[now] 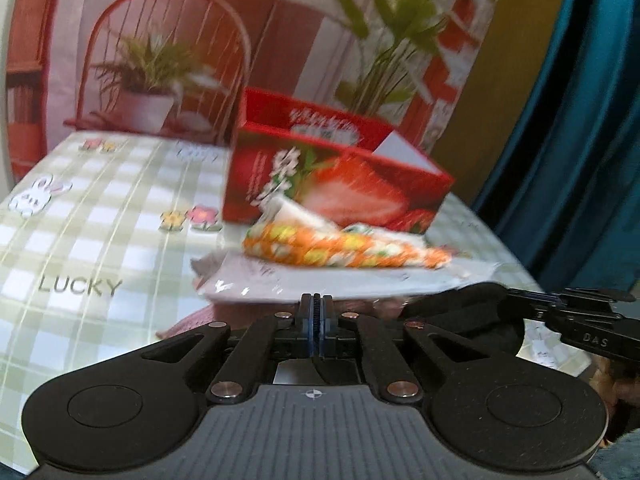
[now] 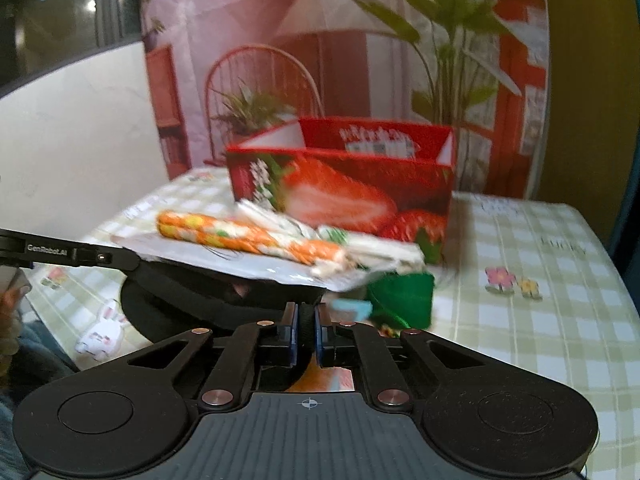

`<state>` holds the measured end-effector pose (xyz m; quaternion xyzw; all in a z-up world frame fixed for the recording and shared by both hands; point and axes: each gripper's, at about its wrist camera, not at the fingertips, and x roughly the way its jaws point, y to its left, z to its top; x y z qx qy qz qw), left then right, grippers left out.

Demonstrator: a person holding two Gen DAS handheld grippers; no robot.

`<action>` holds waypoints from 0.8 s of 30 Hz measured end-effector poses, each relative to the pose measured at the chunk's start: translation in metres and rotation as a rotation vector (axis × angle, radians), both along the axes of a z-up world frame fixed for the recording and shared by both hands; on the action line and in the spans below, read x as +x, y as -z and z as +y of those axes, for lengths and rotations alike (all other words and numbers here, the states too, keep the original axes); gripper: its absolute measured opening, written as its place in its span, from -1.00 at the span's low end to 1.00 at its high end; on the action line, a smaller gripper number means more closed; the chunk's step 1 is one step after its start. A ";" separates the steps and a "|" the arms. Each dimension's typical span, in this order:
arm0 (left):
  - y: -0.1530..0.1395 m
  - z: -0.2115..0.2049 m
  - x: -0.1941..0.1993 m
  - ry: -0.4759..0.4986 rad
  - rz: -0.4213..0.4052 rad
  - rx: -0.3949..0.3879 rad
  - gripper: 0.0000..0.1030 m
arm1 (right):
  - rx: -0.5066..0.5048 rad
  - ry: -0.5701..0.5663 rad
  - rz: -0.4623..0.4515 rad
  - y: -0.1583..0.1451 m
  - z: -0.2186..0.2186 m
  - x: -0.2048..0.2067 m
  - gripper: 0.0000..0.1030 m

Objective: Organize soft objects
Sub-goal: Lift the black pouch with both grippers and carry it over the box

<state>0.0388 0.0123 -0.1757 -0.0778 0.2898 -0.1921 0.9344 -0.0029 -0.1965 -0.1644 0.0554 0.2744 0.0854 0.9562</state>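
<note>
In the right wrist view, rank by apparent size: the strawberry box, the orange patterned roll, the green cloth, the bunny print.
1. strawberry box
2. orange patterned roll
3. green cloth
4. bunny print
The roll and cloth sit nearer the camera than the box, so true sizes are unsure.

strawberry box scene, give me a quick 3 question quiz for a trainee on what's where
1. True or false: the strawberry box stands open at the top.
2. Multiple choice: the orange patterned rolls lie A) inside the box, B) in front of the box on a white sheet, C) on the floor.
3. Fill in: the word printed on the checked tablecloth near the left gripper is ____.

Key: 1 true; 2 B; 3 LUCKY. Both the left gripper and the right gripper have their fingers close together; what they pinch is too blurred to name.
</note>
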 end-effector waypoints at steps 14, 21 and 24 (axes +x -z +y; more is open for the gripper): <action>-0.043 0.002 -0.030 0.016 -0.130 -0.036 -0.94 | -0.003 -0.038 -0.149 -0.061 0.001 -0.027 -0.88; -0.070 -0.002 -0.012 -0.007 -0.208 -0.013 -0.93 | -0.033 -0.023 -0.217 -0.085 -0.006 -0.020 -0.88; -0.083 -0.006 0.006 -0.026 -0.245 0.004 -0.93 | -0.061 -0.017 -0.243 -0.093 -0.012 -0.006 -0.88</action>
